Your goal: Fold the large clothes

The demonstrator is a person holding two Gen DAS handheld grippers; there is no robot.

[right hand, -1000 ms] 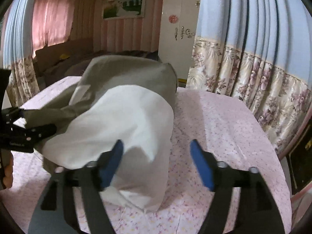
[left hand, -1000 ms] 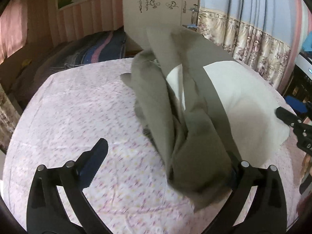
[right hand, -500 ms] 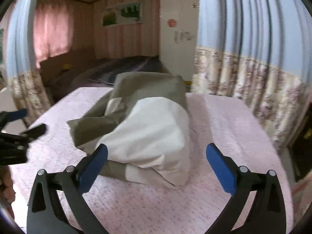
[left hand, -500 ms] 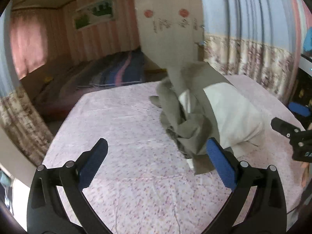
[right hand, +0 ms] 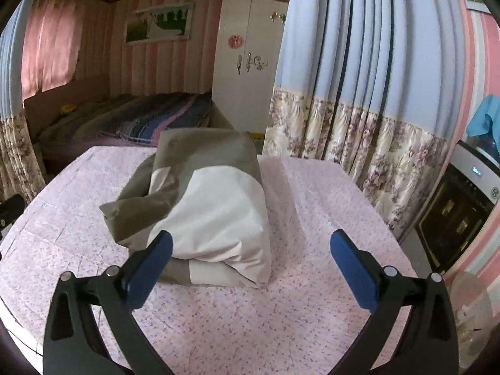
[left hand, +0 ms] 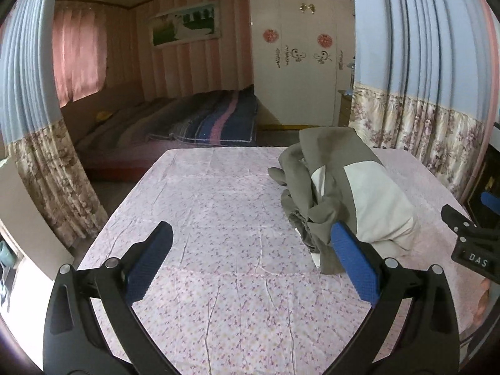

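Seen between the spread blue pads of the left gripper (left hand: pixel 250 259): nothing but bare floral bedspread (left hand: pixel 218 206), jaws wide apart and empty. Just beyond the right-hand pad (left hand: pixel 354 262), lying in a loose heap on the bedspread, an olive-and-cream garment (left hand: pixel 350 193), its nearest olive corner trailing down beside that pad; whether cloth and pad touch, impossible to tell. At the far right edge of this view, a black part of the other tool, marked with letters. Farther off past the bedspread's far edge, a low bed with a striped blanket (left hand: pixel 215 122); beyond that, a white wardrobe (left hand: pixel 297 62) and a framed picture (left hand: pixel 184 25) on the striped wall.

From the right wrist: right gripper (right hand: pixel 250 259) likewise gaping at full stretch after just opening, holding nothing. Ahead and slightly left of centre, the same garment (right hand: pixel 218 215), cream panel uppermost and olive cloth bunched to the left, its near fold partly behind the left-hand pad (right hand: pixel 148 268) and well clear of the right-hand one. To the right of the gripper, blue and floral curtains (right hand: pixel 359 109); further right, a dark glass-fronted appliance (right hand: pixel 459 215).
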